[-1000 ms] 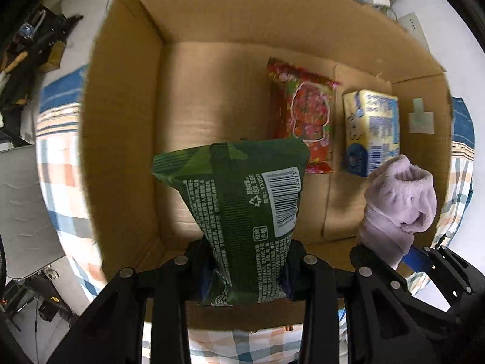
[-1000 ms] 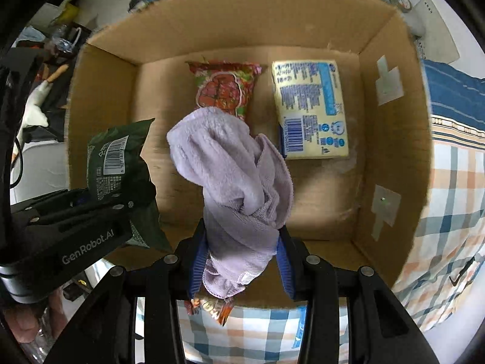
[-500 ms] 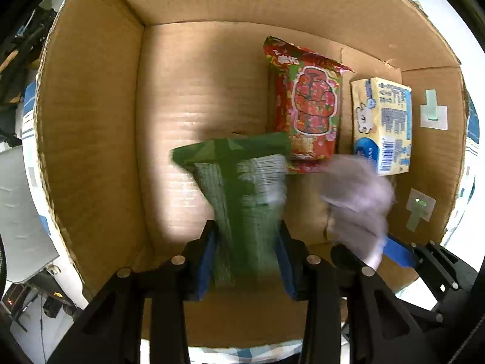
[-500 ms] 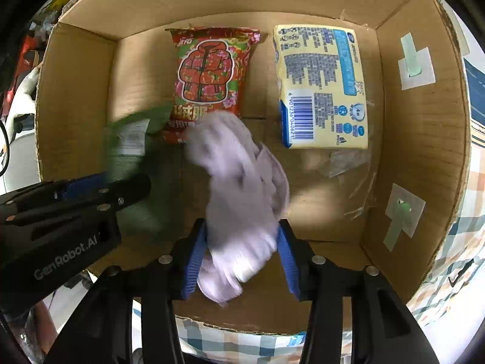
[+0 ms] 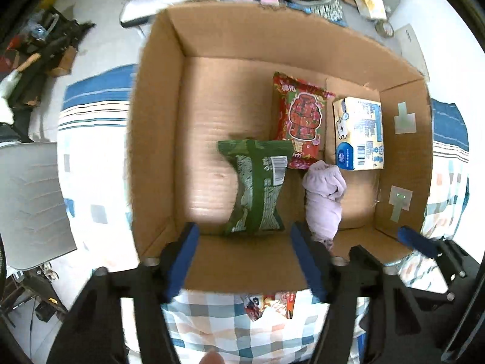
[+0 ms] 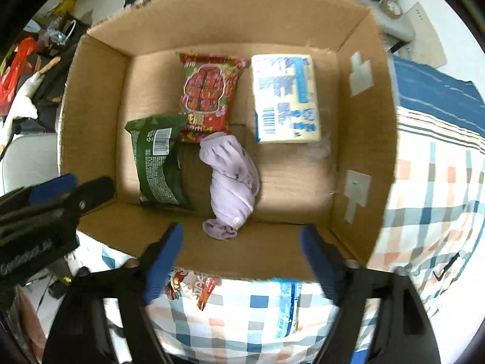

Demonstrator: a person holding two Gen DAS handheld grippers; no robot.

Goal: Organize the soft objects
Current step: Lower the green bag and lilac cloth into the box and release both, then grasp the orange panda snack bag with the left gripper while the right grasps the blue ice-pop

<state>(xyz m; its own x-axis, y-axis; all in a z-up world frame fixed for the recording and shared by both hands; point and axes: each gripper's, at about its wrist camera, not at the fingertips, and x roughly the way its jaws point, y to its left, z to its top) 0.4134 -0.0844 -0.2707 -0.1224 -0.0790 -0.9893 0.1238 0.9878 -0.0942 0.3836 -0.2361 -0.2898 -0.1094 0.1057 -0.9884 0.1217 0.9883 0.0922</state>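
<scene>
Both grippers, left gripper (image 5: 244, 261) and right gripper (image 6: 242, 256), hang wide apart and empty; ahead in the cardboard box (image 6: 360, 139) lie a crinkly green packet (image 5: 256, 188) and soft, light lilac cloth (image 6: 232, 179), probably best pinched mid-bundle

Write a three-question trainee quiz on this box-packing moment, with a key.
1. True or false: the left claw grips the green packet.
2. How many items lie in the cardboard box?
3. Which item touches the near wall beside the green packet: A) lilac cloth, B) red packet, C) tissue pack?

Key: 1 false, both it and the right claw are open and empty; 2 four; 3 A.
</scene>
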